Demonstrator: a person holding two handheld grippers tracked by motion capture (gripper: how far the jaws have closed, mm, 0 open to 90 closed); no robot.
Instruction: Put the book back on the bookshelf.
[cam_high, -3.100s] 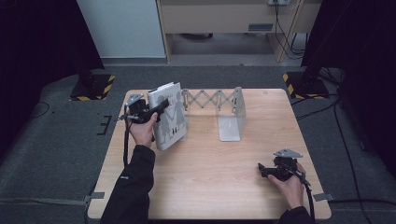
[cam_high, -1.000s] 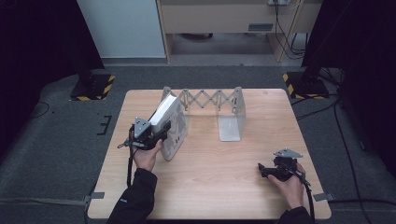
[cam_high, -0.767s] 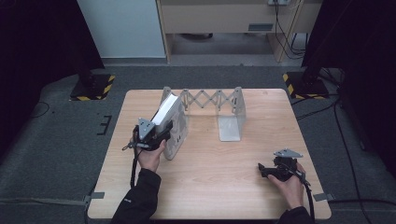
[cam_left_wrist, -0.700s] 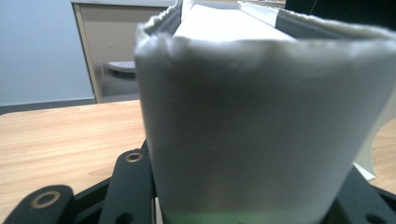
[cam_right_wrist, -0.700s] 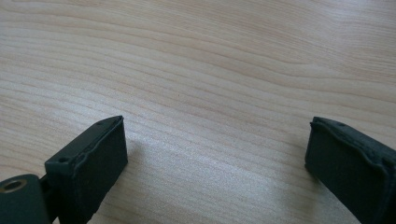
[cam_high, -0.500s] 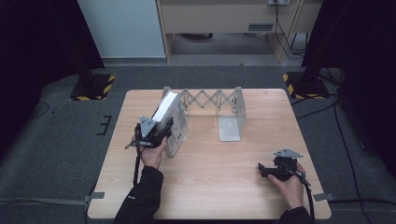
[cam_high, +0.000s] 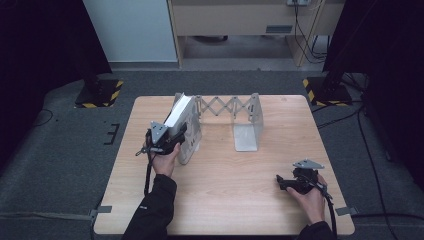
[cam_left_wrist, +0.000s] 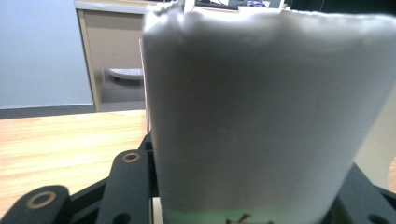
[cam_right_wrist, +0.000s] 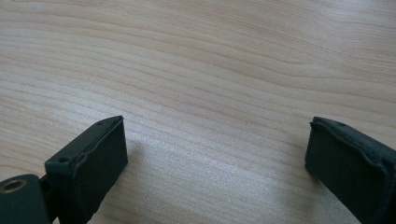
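Book (cam_high: 180, 117) leaning on expanding rack's (cam_high: 227, 107) left end plate, clamped in my left gripper (cam_high: 167, 142); I'm pulling it nearer, out of rack. Right gripper (cam_right_wrist: 215, 154) idling wide open, empty, on table (cam_high: 225, 200).

A wooden table (cam_high: 225, 200) stands on grey carpet (cam_high: 60, 170), with a pale cabinet (cam_high: 240, 20) behind it
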